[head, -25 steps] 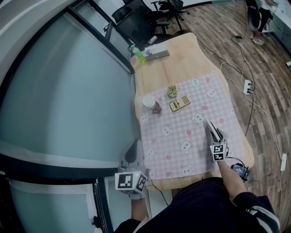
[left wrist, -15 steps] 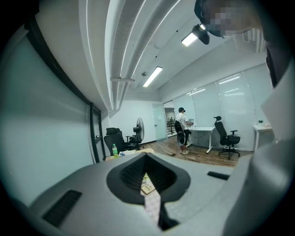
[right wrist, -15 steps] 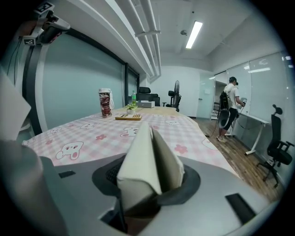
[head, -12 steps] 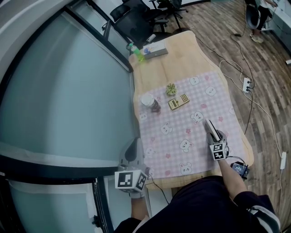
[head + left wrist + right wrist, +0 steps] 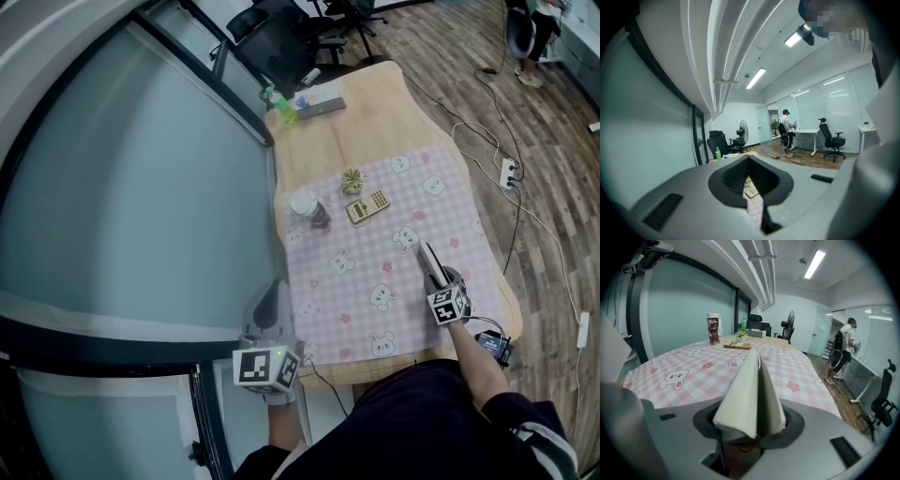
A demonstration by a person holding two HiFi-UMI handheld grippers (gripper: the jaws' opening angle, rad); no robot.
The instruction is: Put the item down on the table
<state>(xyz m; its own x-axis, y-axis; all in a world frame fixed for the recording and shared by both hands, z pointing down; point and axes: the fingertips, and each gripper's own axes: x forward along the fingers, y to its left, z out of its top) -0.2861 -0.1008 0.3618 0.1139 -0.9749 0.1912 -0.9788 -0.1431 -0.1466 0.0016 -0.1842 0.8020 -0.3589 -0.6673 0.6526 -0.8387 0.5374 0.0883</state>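
A folded white sheet point(image 5: 750, 392) stands like a tent between the jaws of my right gripper point(image 5: 749, 430), which are shut on it and have just been opening a little. In the head view the right gripper point(image 5: 434, 274) points down-forward over the near right part of the pink checked tablecloth point(image 5: 361, 277), the white sheet point(image 5: 427, 260) sticking out ahead of it. My left gripper point(image 5: 273, 311) hangs off the table's near left corner, jaws together with nothing between them. The left gripper view shows only a thin slit at that left gripper point(image 5: 751, 186).
On the cloth farther away stand a lidded cup point(image 5: 307, 208), a calculator point(image 5: 368, 207) and a small plant point(image 5: 352, 180). A green bottle point(image 5: 279, 105) and a flat box point(image 5: 319, 97) sit at the wooden table's far end. Glass wall at left; cables and power strip point(image 5: 511, 175) on the floor at right.
My right gripper has sunk toward the tablecloth and tipped further down, carrying the white sheet along. The left gripper has stayed put.
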